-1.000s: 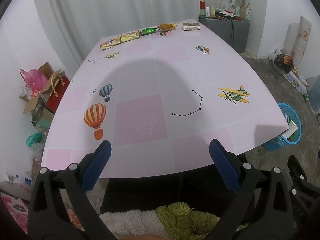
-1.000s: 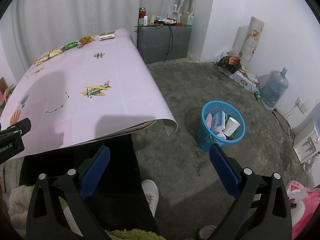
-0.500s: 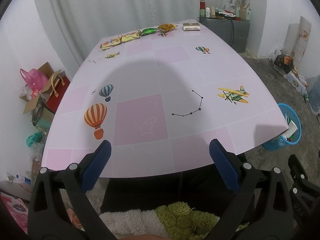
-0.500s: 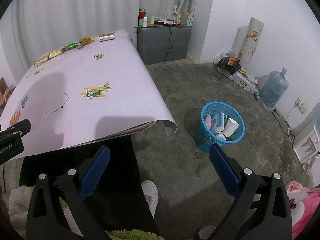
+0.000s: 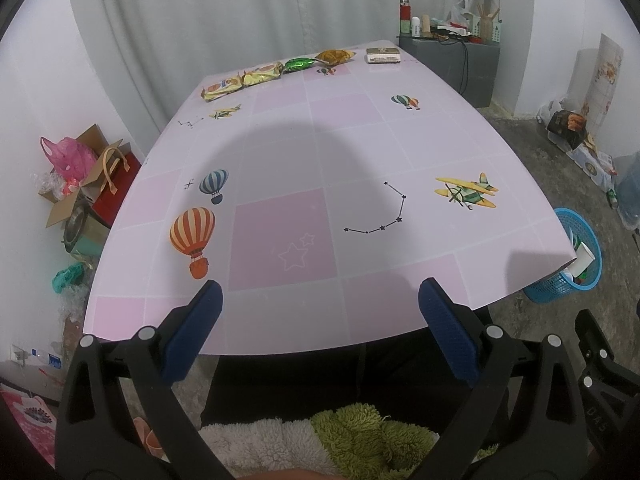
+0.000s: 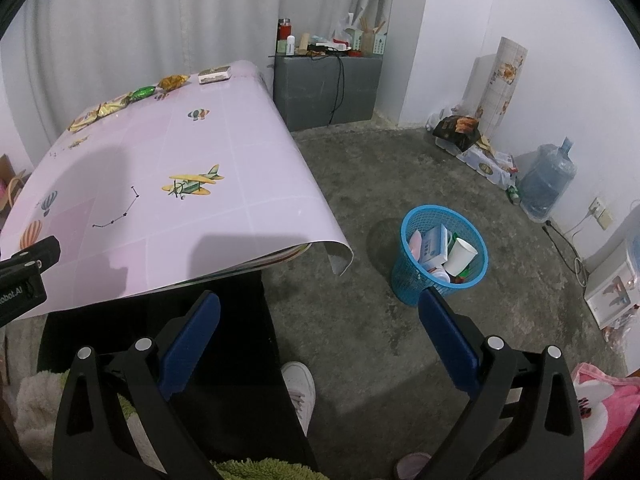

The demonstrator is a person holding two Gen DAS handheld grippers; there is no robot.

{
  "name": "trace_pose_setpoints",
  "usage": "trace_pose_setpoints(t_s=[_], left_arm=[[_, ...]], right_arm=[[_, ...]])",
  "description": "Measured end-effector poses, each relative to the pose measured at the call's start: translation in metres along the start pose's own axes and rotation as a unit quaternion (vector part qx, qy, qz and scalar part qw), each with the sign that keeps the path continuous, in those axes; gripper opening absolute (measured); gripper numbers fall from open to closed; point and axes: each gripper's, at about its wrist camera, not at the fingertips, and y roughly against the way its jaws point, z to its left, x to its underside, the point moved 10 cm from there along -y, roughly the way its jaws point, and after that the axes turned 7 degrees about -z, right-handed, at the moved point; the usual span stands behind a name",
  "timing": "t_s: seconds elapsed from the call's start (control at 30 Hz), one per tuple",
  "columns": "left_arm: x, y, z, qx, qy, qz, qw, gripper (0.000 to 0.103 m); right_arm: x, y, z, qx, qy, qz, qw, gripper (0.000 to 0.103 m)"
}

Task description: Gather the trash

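Wrappers [image 5: 260, 77] line table [image 5: 280, 160] far edge; left gripper [image 5: 320, 320], right gripper [image 6: 320, 320] spread, empty.

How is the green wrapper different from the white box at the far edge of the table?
The green wrapper is shiny, crinkled and twisted at its ends; the white box is flat, rigid and rectangular. The green wrapper lies between other snack packets; the white box sits apart near the table's far right corner. Both rest on the pink table, far from both open grippers.
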Motion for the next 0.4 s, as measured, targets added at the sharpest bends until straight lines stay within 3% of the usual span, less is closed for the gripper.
trace_pose_setpoints(t_s=[0.4], left_arm=[[-0.0012, 0.0036, -0.0003, 0.000, -0.001, 0.000, 1.0000, 0.094]], right_arm=[[-0.0003, 0.0012, -0.0007, 0.000, 0.000, 0.000, 1.000, 0.097]])
